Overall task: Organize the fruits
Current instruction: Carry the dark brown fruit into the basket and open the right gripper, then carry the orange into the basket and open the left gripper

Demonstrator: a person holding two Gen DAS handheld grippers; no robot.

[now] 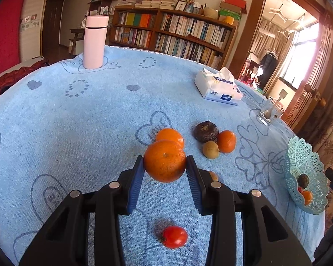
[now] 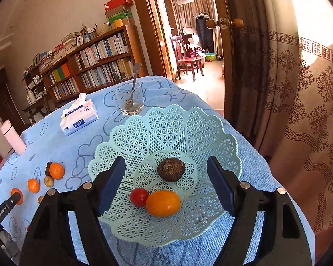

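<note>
At the centre of the left view the left tool (image 1: pixel 164 163) clamps an orange (image 1: pixel 164 160) above the blue-clothed surface (image 1: pixel 77 115), while the right tool (image 2: pixel 166 188) gapes wide over the basket (image 2: pixel 166 133) holding three fruits.

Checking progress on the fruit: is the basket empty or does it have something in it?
Not empty. The basket holds a dark round fruit, a red tomato and an orange fruit.

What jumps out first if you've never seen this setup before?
Probably the big orange, pinched between the left gripper's blue pads and lifted off the blue towel. Next, the lacy mint basket under the open right gripper, holding a dark round fruit, a red tomato and an orange tomato.
</note>
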